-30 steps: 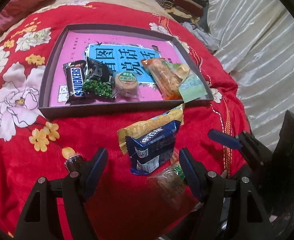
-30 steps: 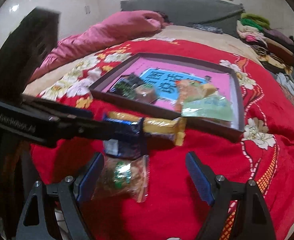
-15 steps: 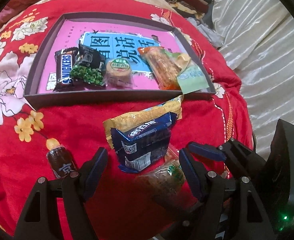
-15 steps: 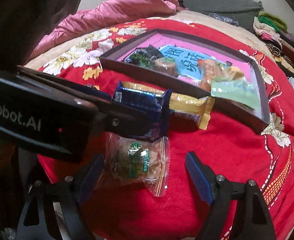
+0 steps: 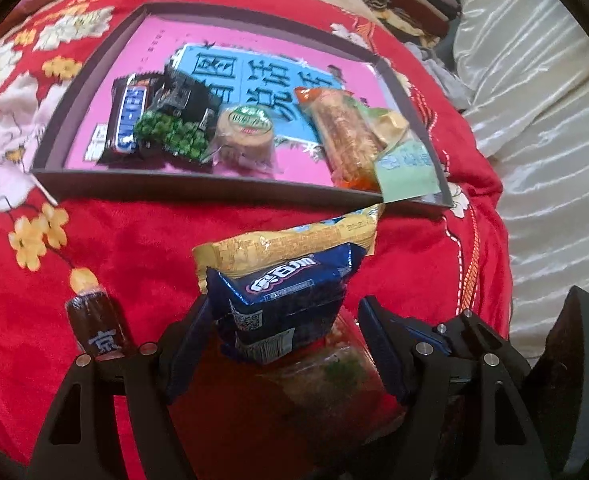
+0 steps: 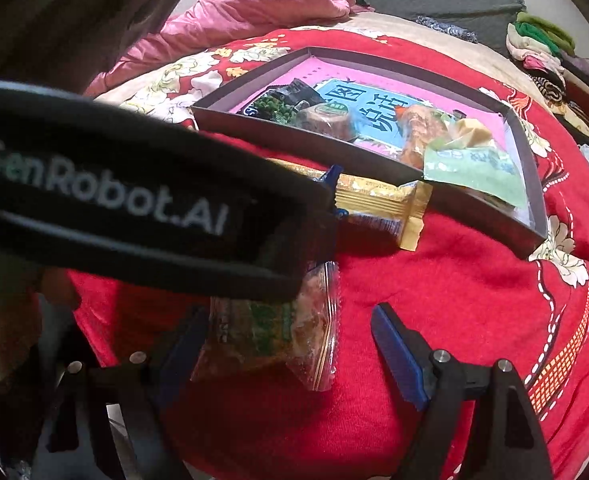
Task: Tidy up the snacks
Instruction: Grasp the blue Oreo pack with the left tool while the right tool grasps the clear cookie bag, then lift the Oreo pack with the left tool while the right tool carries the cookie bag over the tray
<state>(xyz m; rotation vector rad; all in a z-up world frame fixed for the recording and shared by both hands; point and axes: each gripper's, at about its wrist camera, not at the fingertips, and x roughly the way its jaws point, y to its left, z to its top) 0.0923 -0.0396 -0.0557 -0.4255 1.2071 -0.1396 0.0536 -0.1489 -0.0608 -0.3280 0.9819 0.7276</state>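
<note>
The left gripper (image 5: 284, 344) has its jaws spread wide around the blue cookie packet (image 5: 284, 304), which lies on the red blanket (image 5: 134, 248) atop a yellow packet (image 5: 290, 240), near the tray (image 5: 198, 188). The right gripper (image 6: 294, 344) is also spread apart, straddling a clear snack bag (image 6: 278, 328).

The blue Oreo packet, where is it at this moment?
In the left wrist view, the blue Oreo packet lies on the red blanket outside the tray, overlapping the yellow packet, between the open left hand-held gripper's fingers.

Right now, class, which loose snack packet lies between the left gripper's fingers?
The blue packet, lying on the yellow packet, sits between the left gripper fingers; the brown sweet lies outside.
</note>
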